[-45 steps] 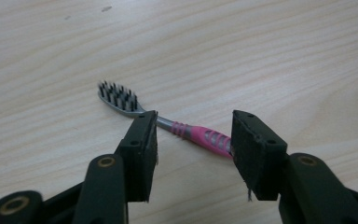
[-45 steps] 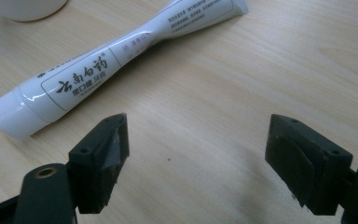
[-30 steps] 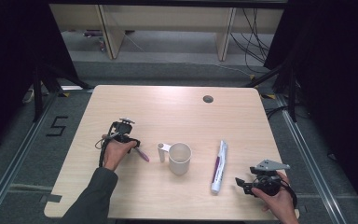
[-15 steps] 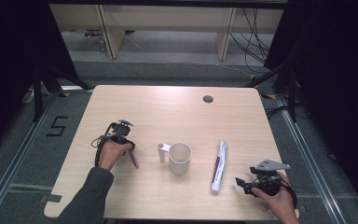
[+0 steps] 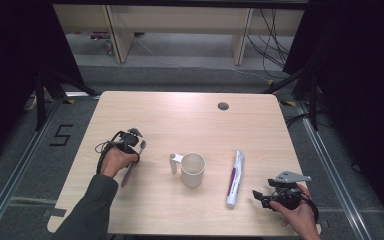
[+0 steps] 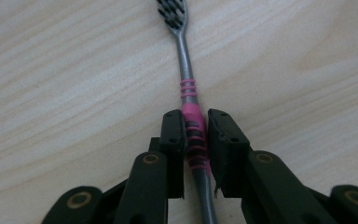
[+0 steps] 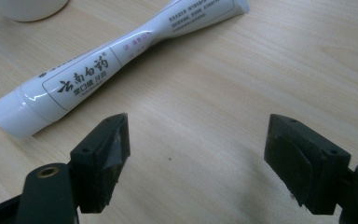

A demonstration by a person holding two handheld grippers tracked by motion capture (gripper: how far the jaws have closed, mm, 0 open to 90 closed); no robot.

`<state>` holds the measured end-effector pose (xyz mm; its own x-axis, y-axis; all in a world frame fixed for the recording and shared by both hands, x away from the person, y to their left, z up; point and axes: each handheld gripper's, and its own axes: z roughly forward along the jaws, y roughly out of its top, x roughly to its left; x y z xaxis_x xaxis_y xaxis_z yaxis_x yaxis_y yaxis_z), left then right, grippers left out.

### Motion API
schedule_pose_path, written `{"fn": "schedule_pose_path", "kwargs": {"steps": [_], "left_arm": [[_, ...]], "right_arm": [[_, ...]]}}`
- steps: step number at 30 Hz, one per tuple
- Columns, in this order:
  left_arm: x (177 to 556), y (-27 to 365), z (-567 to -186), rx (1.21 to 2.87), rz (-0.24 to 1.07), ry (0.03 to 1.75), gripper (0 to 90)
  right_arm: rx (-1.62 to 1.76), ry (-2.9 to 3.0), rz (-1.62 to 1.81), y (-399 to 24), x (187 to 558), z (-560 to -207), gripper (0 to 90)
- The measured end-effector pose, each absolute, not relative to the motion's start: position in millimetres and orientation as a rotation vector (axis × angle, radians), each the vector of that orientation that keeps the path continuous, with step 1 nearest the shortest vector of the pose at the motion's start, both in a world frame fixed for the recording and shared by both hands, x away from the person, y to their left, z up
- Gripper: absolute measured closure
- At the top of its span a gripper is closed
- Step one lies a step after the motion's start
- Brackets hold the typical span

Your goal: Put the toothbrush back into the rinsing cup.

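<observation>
Left gripper view shows the left gripper (image 6: 196,140), jaws just closing, now clamping the grey-and-pink plastic toothbrush (image 6: 192,126), which earlier pointed toward the white ceramic mug (image 5: 192,170); the right gripper (image 7: 200,154) stays wide open near the table's right front corner.

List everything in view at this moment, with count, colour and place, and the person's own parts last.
toothbrush: 1, grey with pink grip, table's left, lying flat
mug: 1, white, table's centre, upright
toothpaste tube: 1, white with dark red stripe, right of mug, lying flat
table: 1, light wood
left gripper: 1, black, jaws just closing on the toothbrush's pink grip
right gripper: 1, black, jaws wide apart, nothing between them, near tube's cap
left hand: 1, dark sleeve
right hand: 1
</observation>
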<state>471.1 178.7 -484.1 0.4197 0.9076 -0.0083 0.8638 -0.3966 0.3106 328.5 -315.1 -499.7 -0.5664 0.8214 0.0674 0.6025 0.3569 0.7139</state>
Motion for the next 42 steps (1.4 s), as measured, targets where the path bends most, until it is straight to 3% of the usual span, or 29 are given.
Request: {"fn": "schedule_pose_path", "kwargs": {"steps": [3, 7, 21, 30, 42], "left_arm": [[475.4, 181.1, -482.1, 2.51, 0.167, 1.476, 76.7], [475.7, 181.0, -480.7, 2.543, 0.185, 1.489, 77.0], [470.0, 178.4, -478.2, 2.566, 0.186, 1.448, 79.6], [461.1, 189.1, -455.9, 2.479, 0.238, 1.323, 79.6], [434.8, 189.5, -431.3, 2.236, 0.306, 1.182, 79.6]], "right_arm": [[1.257, 2.324, 1.025, -315.0, 328.6, -499.8, 23.1], [1.257, 2.324, 1.025, -315.0, 328.6, -499.8, 23.1], [1.262, 2.322, 1.03, -315.3, 328.8, -499.9, 23.2], [1.228, 2.324, 1.038, -317.1, 330.1, -500.5, 23.2], [1.291, 2.3, 1.037, -317.2, 328.4, -498.8, 23.2]]}}
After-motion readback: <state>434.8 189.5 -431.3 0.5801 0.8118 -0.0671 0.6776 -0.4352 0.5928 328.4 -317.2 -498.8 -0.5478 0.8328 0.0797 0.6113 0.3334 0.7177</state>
